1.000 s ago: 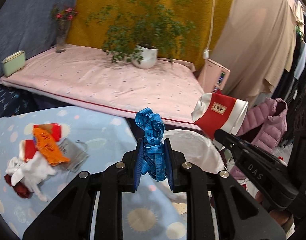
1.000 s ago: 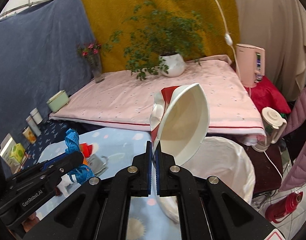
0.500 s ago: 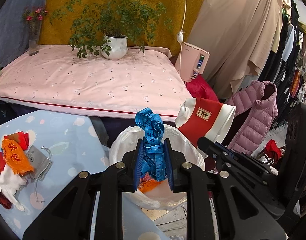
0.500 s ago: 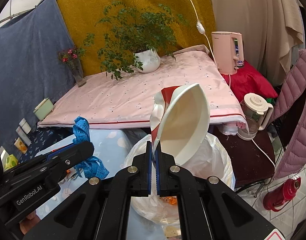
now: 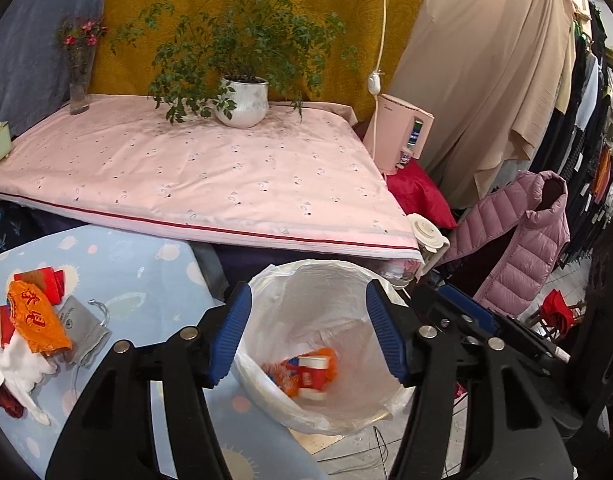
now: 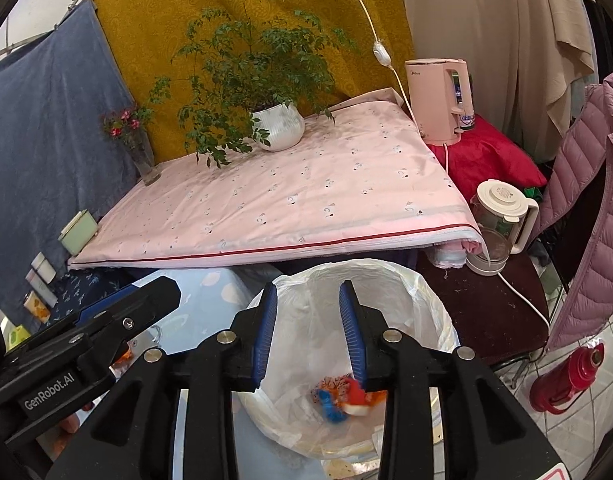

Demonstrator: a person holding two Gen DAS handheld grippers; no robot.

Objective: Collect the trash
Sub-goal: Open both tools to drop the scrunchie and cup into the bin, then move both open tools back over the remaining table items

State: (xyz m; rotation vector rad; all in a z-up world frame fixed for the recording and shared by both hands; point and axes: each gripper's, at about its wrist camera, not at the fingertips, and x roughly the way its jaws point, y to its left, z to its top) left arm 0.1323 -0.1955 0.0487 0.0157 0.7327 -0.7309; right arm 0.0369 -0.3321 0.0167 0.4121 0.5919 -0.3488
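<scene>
Left tongs (image 5: 308, 330) and right tongs (image 6: 308, 330) both spread, empty, over bin bag (image 5: 290, 280); blurred wrappers (image 5: 308, 370) inside.

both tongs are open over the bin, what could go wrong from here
1. The thin white plastic liner sits loosely over the bin, close beside the left tongs and right tongs; a finger could snag it on withdrawal.
2. The pile of orange, red and white scraps lies near the blue tablecloth's edge; a careless grab may push pieces off.
</scene>
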